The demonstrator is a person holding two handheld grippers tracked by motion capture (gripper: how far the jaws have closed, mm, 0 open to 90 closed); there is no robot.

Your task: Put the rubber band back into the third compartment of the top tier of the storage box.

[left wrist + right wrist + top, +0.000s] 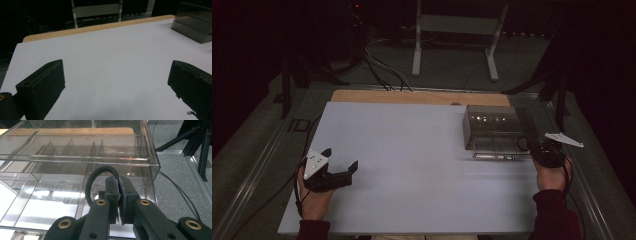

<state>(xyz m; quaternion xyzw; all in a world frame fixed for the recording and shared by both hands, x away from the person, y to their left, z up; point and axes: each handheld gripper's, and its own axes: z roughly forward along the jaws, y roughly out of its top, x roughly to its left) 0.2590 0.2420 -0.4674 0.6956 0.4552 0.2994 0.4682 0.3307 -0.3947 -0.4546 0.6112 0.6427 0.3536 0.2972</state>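
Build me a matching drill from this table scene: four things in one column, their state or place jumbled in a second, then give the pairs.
1. left gripper
2. right gripper
3. clear plastic box
4. white board

A. covers most of the tabletop
B. jaws wide apart, nothing between them
C. far right of the board, with dividers inside
D. shut on a black cable loop

Pairs: 1-B, 2-D, 3-C, 4-A

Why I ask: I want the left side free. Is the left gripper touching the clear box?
Apart. The high view shows the left gripper, jaws open, at the board's left, with bare white board between it and the clear box.
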